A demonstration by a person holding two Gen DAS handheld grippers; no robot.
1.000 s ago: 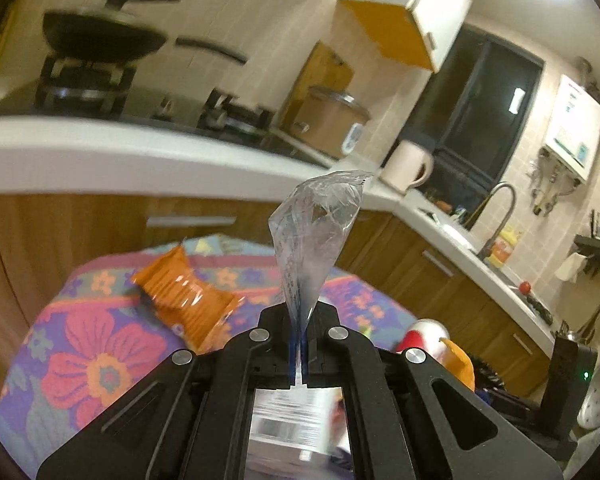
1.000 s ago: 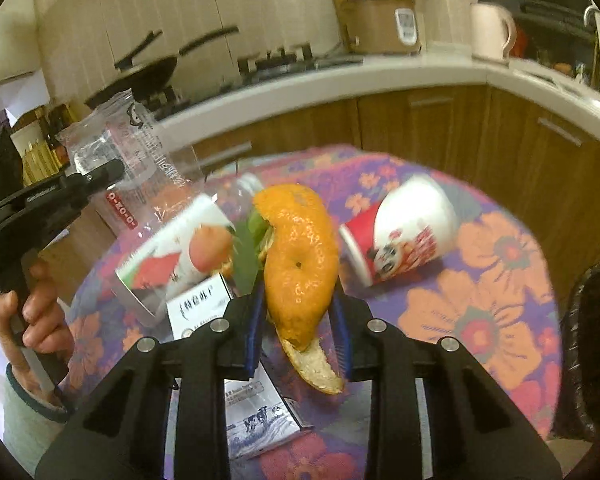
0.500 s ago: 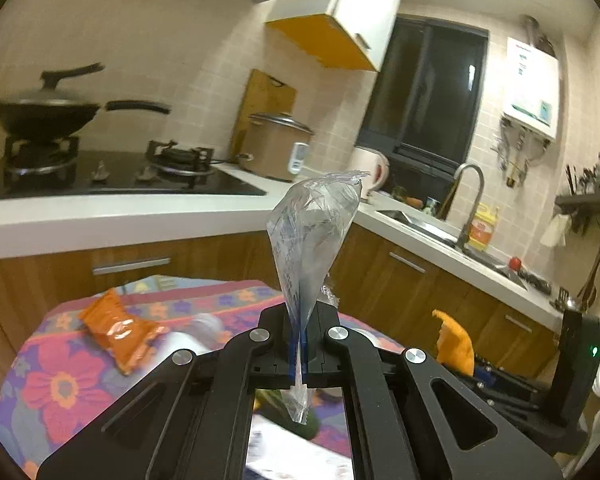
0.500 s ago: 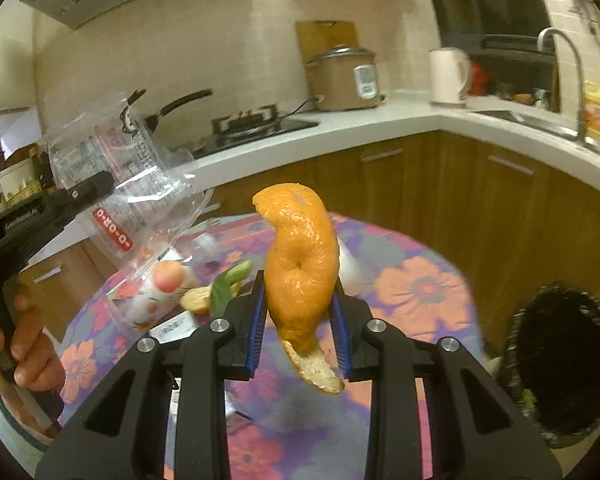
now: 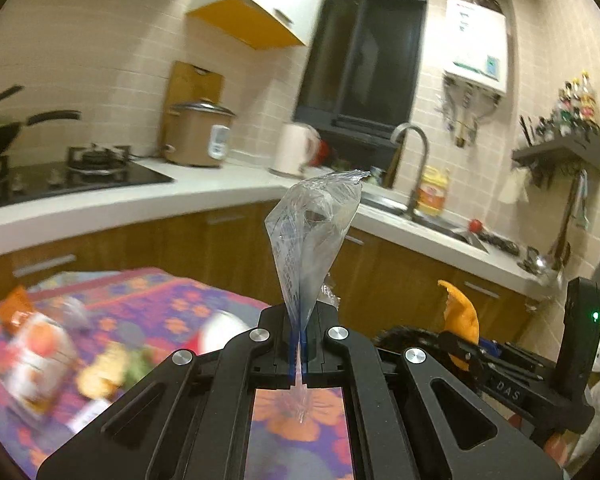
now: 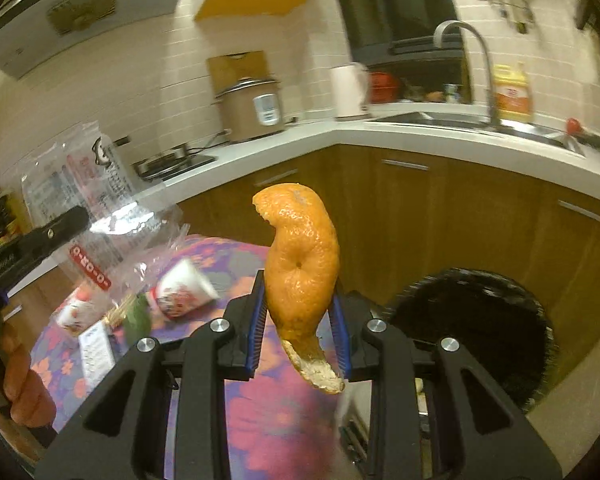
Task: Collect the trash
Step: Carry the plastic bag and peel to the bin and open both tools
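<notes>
Your left gripper (image 5: 299, 354) was clamped tight on a clear plastic wrapper (image 5: 314, 236), pinched at its narrow lower end so the crumpled, printed film fanned upward from the pads like a cone. In the right wrist view the same wrapper (image 6: 96, 196) showed its broad face, with dark lettering and a red strip, and your hand (image 6: 18, 384) was wrapped around the left tool's grip.

To the left of and below that gripper lay the flowered tablecloth (image 5: 172, 300), with blurred litter on it: an orange packet (image 5: 18, 312), a printed carton (image 5: 36, 364) and a red-and-white cup (image 6: 182, 294) lying on its side.

Your right gripper (image 6: 299, 338) was closed on an orange peel (image 6: 302, 268), the blue pads (image 6: 258, 332) pressing both its flanks. The peel stood upright, curled at the top, dimpled skin facing you, its pale torn tip hanging below the pads. From the left wrist view it (image 5: 462, 314) poked up to the right of the left tool.

Just right of and beyond the right gripper, a bin with a black liner (image 6: 476, 328) stood on the floor against the wooden cabinets (image 6: 432, 216), mouth open, well apart from the peel. The counter (image 6: 400, 136), rice cooker (image 6: 252, 108) and kettle (image 6: 350, 90) stood behind.
</notes>
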